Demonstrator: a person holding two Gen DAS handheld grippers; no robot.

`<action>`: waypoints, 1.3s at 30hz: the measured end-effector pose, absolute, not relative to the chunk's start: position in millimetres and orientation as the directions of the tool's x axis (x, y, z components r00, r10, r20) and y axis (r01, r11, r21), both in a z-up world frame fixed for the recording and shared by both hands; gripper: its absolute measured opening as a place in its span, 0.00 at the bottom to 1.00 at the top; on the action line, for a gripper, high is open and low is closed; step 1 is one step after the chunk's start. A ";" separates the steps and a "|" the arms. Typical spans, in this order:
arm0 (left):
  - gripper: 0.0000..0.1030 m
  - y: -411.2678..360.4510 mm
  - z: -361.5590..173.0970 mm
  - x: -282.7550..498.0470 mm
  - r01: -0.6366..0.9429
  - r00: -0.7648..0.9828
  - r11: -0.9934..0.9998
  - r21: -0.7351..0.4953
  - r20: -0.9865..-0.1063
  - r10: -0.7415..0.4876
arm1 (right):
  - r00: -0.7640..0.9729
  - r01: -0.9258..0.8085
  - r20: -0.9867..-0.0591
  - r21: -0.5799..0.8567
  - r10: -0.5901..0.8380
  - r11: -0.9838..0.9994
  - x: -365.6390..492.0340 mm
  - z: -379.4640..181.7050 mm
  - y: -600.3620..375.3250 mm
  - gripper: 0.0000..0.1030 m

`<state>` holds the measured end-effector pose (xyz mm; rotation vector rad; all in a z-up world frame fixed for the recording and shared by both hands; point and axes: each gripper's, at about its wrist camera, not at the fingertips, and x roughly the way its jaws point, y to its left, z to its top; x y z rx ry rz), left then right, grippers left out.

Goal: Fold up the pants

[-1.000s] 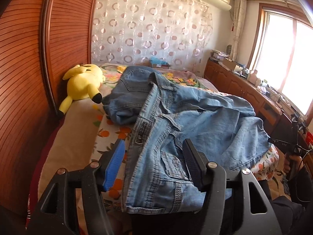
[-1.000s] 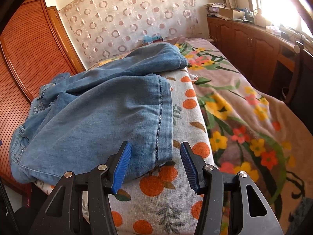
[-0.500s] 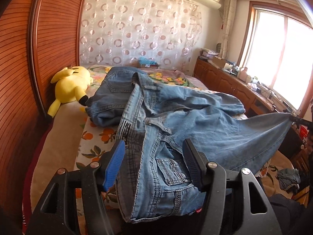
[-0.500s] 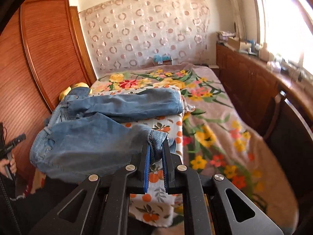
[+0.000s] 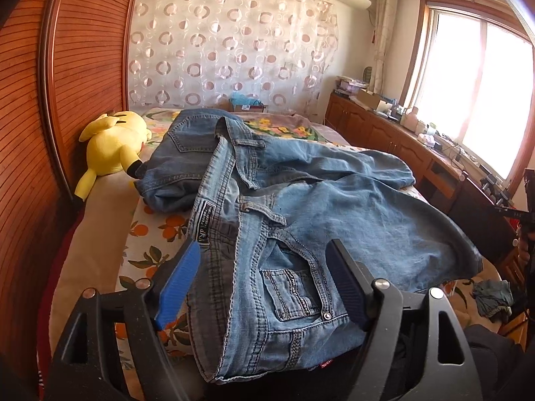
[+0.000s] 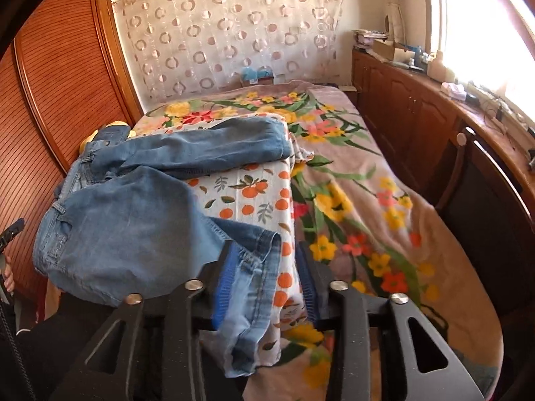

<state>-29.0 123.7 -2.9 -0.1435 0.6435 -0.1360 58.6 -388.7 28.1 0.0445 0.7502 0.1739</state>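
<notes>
With both jaws just opened, left gripper (image 5: 264,282) and right gripper (image 6: 265,284) released the jeans (image 5: 301,220); regrasp needed.

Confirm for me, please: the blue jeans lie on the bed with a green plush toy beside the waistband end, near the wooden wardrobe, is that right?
Not quite: the plush toy is yellow, not green. The left wrist view shows it plainly, lying on the bed beside the waistband end of the blue jeans, near the wooden wardrobe. The rest of your statement holds.
</notes>
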 end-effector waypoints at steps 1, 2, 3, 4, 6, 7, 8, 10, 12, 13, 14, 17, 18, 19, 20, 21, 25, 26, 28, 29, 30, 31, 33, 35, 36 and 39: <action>0.76 122.8 -4.5 -26.9 0.082 0.789 0.981 -0.174 -0.590 -0.171 | 0.724 -0.138 -0.669 0.098 0.168 0.986 60.2 28.1 -388.3 0.45; 0.76 120.8 -5.8 -25.0 0.084 0.786 0.981 -0.174 -0.594 -0.172 | 0.727 -0.138 -0.665 0.103 0.171 0.985 57.8 24.4 -386.1 0.45; 0.76 118.7 -7.3 -22.2 0.085 0.782 0.981 -0.173 -0.598 -0.174 | 0.726 -0.135 -0.665 0.111 0.175 0.985 56.1 19.1 -385.3 0.45; 0.76 117.3 -9.5 -19.5 0.086 0.778 0.981 -0.172 -0.604 -0.174 | 0.723 -0.131 -0.668 0.117 0.175 0.985 60.4 13.9 -384.7 0.45; 0.76 114.0 -14.1 -14.2 0.089 0.768 0.982 -0.168 -0.615 -0.175 | 0.717 -0.127 -0.677 0.109 0.167 0.986 67.7 -0.7 -381.6 0.45; 0.76 111.5 -16.7 -11.5 0.091 0.762 0.982 -0.168 -0.623 -0.177 | 0.716 -0.121 -0.680 0.100 0.157 0.988 71.8 -6.8 -378.9 0.45; 0.76 110.3 -18.6 -10.5 0.094 0.758 0.981 -0.169 -0.627 -0.180 | 0.713 -0.123 -0.683 0.099 0.157 0.988 80.0 -16.2 -374.9 0.45; 0.76 106.2 -22.6 -8.6 0.101 0.750 0.980 -0.170 -0.635 -0.187 | 0.691 -0.140 -0.697 0.132 0.192 0.981 90.9 -32.0 -369.6 0.45; 0.76 103.9 -26.0 -8.1 0.106 0.743 0.980 -0.168 -0.642 -0.191 | 0.664 -0.150 -0.717 0.151 0.212 0.977 98.8 -47.5 -361.1 0.45; 0.76 102.9 -27.3 -7.7 0.107 0.739 0.980 -0.167 -0.646 -0.191 | 0.653 -0.149 -0.727 0.151 0.212 0.977 101.7 -54.2 -357.6 0.45; 0.76 102.5 -28.4 -7.3 0.108 0.737 0.980 -0.166 -0.648 -0.191 | 0.643 -0.149 -0.735 0.154 0.214 0.977 103.4 -60.1 -354.2 0.45; 0.76 101.1 -30.7 -7.3 0.113 0.733 0.979 -0.169 -0.651 -0.197 | 0.621 -0.159 -0.747 0.174 0.236 0.972 106.2 -70.4 -348.1 0.45; 0.76 100.5 -31.5 -7.3 0.113 0.732 0.979 -0.169 -0.652 -0.197 | 0.615 -0.160 -0.752 0.175 0.237 0.972 107.1 -72.9 -346.9 0.45; 0.76 99.5 -32.3 -6.9 0.112 0.732 0.979 -0.169 -0.653 -0.196 | 0.609 -0.157 -0.758 0.174 0.234 0.972 109.4 -74.7 -348.0 0.45; 0.76 99.0 -32.9 -6.7 0.112 0.731 0.979 -0.169 -0.653 -0.196 | 0.602 -0.152 -0.764 0.178 0.234 0.972 112.1 -77.8 -347.6 0.45; 0.76 98.7 -33.5 -6.4 0.112 0.731 0.979 -0.169 -0.654 -0.197 | 0.596 -0.149 -0.767 0.185 0.237 0.971 114.3 -80.3 -348.7 0.45; 0.76 98.8 -34.7 -6.9 0.112 0.729 0.980 -0.167 -0.656 -0.195 | 0.598 -0.137 -0.763 0.206 0.247 0.969 124.5 -77.6 -355.2 0.14; 0.76 99.5 -34.9 -7.2 0.112 0.729 0.979 -0.168 -0.656 -0.196 | 0.600 -0.142 -0.759 0.211 0.254 0.967 125.0 -76.4 -358.7 0.10; 0.76 100.5 -35.7 -6.7 0.110 0.728 0.980 -0.168 -0.657 -0.194 | 0.626 -0.154 -0.739 0.196 0.249 0.968 124.5 -68.5 -360.5 0.07; 0.76 101.0 -36.3 -6.2 0.107 0.728 0.980 -0.168 -0.658 -0.192 | 0.645 -0.155 -0.723 0.194 0.248 0.969 123.6 -61.3 -362.2 0.06; 0.76 101.7 -36.9 -5.8 0.106 0.727 0.980 -0.167 -0.660 -0.191 | 0.661 -0.150 -0.709 0.192 0.243 0.970 125.2 -54.2 -365.3 0.06; 0.76 102.1 -37.2 -5.1 0.104 0.726 0.981 -0.166 -0.661 -0.189 | 0.684 -0.137 -0.691 0.191 0.232 0.972 128.7 -44.5 -370.3 0.06; 0.76 101.8 -37.1 -3.8 0.104 0.726 0.981 -0.165 -0.661 -0.188 | 0.723 -0.119 -0.652 0.209 0.229 0.971 134.7 -27.2 -380.4 0.05; 0.76 101.1 -35.8 -2.9 0.108 0.729 0.981 -0.163 -0.657 -0.190 | 0.752 -0.101 -0.619 0.231 0.226 0.968 145.3 -11.3 -390.6 0.05; 0.76 100.6 -35.0 -1.9 0.109 0.730 0.981 -0.162 -0.656 -0.190 | 0.763 -0.091 -0.609 0.234 0.219 0.968 151.0 -6.4 -394.2 0.05; 0.76 100.0 -33.3 1.7 0.111 0.732 0.981 -0.160 -0.655 -0.190 | 0.785 -0.037 -0.598 0.215 0.161 0.976 174.0 -2.7 -400.7 0.00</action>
